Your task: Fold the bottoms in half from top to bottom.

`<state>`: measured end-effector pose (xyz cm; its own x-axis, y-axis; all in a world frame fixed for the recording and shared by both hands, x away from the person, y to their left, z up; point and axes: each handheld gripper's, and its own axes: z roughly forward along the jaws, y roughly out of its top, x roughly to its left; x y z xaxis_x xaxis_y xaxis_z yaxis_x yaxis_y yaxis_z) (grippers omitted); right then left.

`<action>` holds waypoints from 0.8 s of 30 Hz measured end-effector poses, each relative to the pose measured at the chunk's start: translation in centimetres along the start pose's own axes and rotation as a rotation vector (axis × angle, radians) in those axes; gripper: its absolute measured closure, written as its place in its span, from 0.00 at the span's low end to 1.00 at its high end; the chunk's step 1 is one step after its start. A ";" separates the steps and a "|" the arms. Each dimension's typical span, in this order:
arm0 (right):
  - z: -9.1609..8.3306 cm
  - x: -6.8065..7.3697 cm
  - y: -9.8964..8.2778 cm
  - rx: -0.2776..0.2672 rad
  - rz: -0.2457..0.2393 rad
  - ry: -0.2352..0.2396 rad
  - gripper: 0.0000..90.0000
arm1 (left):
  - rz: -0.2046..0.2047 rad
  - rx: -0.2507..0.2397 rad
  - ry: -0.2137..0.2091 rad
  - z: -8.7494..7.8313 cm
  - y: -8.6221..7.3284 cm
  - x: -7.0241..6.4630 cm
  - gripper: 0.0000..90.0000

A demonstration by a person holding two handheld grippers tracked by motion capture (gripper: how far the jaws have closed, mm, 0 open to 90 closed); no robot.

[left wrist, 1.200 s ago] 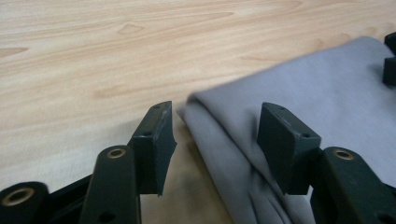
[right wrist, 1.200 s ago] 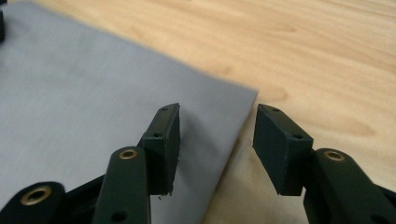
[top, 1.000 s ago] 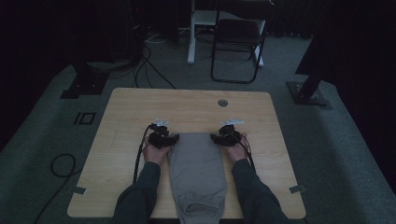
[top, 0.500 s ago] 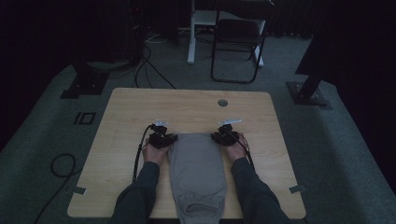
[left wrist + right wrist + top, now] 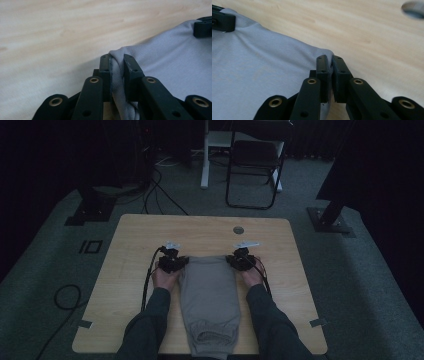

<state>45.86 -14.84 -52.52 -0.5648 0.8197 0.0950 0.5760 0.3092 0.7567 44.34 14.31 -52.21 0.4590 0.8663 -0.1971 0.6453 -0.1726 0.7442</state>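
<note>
A grey folded garment [image 5: 209,295] lies lengthwise on the wooden table [image 5: 135,250], its far edge away from the person. My left gripper [image 5: 181,261] is at the garment's far left corner. In the left gripper view its jaws [image 5: 117,61] have just been closing and pinch a bunched fold of the grey cloth [image 5: 170,57]. My right gripper [image 5: 233,260] is at the far right corner. Its jaws [image 5: 329,61] have also just been closing and are shut on the edge of the cloth [image 5: 257,62]. Each gripper view shows the other gripper's jaw tip at the opposite corner.
A round cable hole [image 5: 238,229] sits in the tabletop beyond the right gripper. A black chair [image 5: 255,160] and a white desk leg stand on the carpet behind the table. Cables lie on the floor at the left. Bare wood surrounds the garment.
Both hands have stayed at the garment's far corners, and the garment lies as it did. The small earlier frames do not show the jaws clearly.
</note>
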 end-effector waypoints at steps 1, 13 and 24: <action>-0.2 0.0 0.3 -0.012 -0.002 -0.002 0.95 | 0.000 -0.005 -0.001 -0.2 0.3 0.0 0.88; -3.4 0.7 0.9 -0.111 -0.055 0.017 0.96 | 0.068 -0.105 -0.051 -3.9 1.0 -1.4 0.88; -7.5 3.1 -2.3 -0.141 -0.122 0.069 0.97 | 0.150 -0.132 -0.131 -8.2 -2.3 -3.7 0.88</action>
<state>38.32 -16.69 -49.11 -0.6674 0.7438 0.0375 0.4151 0.3297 0.8480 36.13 15.33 -47.96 0.6247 0.7658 -0.1528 0.4825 -0.2246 0.8466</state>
